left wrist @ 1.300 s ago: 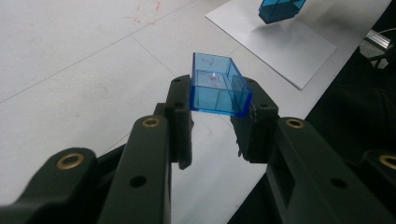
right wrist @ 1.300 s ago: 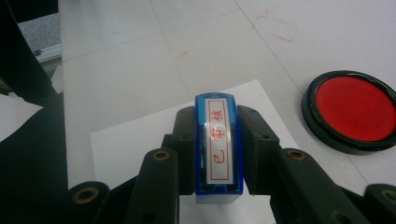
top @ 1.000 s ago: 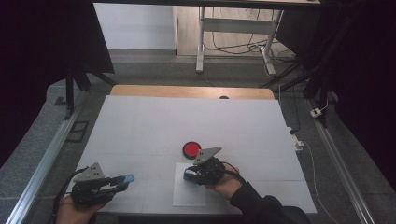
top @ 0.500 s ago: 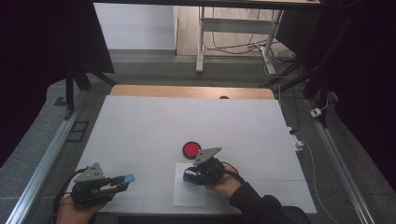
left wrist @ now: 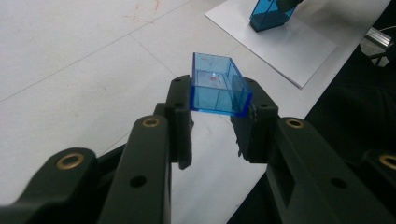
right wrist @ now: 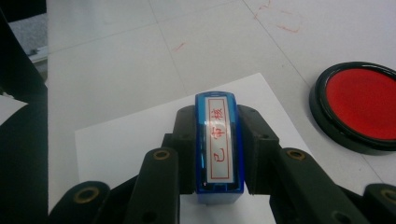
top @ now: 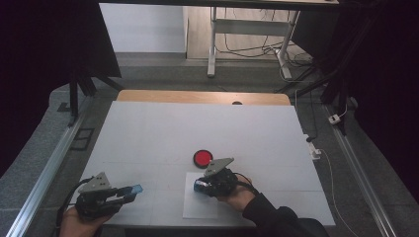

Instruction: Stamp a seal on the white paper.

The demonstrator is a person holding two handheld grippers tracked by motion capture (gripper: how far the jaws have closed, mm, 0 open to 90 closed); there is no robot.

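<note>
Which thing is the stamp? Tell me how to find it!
Look at the white table, then the white sheet of paper near its front edge. The stamp stands on that paper, clamped in the right gripper. It is blue with red characters on a white label, unlike the round red ink pad nearby.

left hand-held gripper (top: 129, 190): grips blue cap (top: 133, 189) | right hand-held gripper (top: 198, 185): over white sheet (top: 200, 206) | red pad (top: 202, 158): just beyond

Item count: one blue stamp (right wrist: 218, 144), one blue cap (left wrist: 218, 85), one red ink pad (top: 202, 158), one paper sheet (top: 197, 207), two grippers, left (top: 129, 191) and right (top: 200, 186)
</note>
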